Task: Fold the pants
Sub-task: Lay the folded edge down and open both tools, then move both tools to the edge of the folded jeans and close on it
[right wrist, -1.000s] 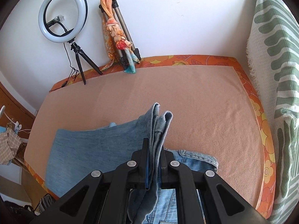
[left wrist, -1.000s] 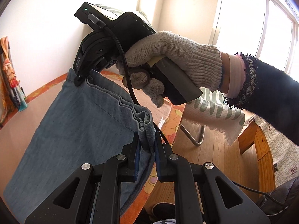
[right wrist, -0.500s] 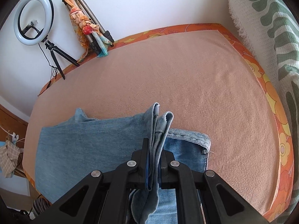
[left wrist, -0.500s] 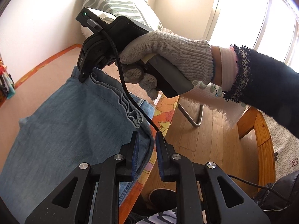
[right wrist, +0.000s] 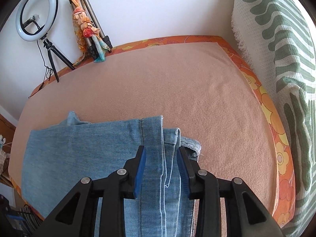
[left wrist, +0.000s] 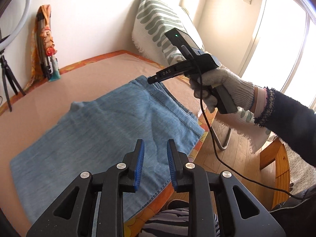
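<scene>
My left gripper hangs with its ribbed blue pads spread apart, nothing between them, above the folded pants. My right gripper is spread too, its matte black fingers straddling the stacked hems without pinching them. The pants are soft, faded blue denim, lying flat in a rough rectangle on the fuzzy peach blanket, stitched seams lined up at the right end. An orange floral edge borders the blanket; a waffle-weave green-striped throw hangs beside it.
</scene>
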Tool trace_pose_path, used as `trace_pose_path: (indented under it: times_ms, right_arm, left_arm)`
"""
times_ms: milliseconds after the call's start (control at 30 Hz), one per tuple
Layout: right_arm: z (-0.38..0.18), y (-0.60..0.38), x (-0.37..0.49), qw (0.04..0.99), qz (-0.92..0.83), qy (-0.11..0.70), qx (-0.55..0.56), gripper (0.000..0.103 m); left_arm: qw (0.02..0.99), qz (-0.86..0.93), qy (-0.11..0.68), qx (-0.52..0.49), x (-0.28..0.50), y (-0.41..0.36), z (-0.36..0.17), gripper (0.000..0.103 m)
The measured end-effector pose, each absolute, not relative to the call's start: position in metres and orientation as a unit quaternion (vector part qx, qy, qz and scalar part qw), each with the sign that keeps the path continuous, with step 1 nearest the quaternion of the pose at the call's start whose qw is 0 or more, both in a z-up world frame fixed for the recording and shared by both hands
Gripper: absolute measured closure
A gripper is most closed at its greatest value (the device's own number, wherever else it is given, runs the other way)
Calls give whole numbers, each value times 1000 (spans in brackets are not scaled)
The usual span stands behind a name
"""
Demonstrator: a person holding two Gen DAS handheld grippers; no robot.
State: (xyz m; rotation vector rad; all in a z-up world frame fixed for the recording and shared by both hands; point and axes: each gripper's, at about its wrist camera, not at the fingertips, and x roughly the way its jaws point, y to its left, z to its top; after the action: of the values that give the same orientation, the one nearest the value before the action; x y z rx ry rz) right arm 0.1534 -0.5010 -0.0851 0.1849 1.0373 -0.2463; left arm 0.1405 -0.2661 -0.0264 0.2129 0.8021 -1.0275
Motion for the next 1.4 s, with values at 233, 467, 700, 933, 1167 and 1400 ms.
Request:
trace_pose_path:
  times_ms: [233, 467, 700, 933, 1167, 1400]
  right_arm:
    - [-73, -440, 149, 878, -61, 471, 68, 66]
    - [-76, -366, 166, 877, 25, 477, 47, 65]
    - [-90, -286, 184, 862, 105, 495, 7, 59]
    - [-108, -211, 208, 842, 164, 512, -35, 59]
    - [-137, -141, 235, 815, 204, 534, -93, 59]
    - [-159, -110, 258, 794, 208, 560, -114, 60]
  left_arm:
    - [840, -408, 353, 61, 151, -187, -12, 56]
    - [873, -311, 376, -1, 165, -98, -21, 55]
    - [865, -272, 419, -51, 163, -55, -60, 55]
    - [853, -264, 441, -88, 160, -45, -93, 56]
    - [848, -262, 453, -89, 157, -45, -108, 55]
    - [838, -264, 468, -92, 157, -48, -123, 55]
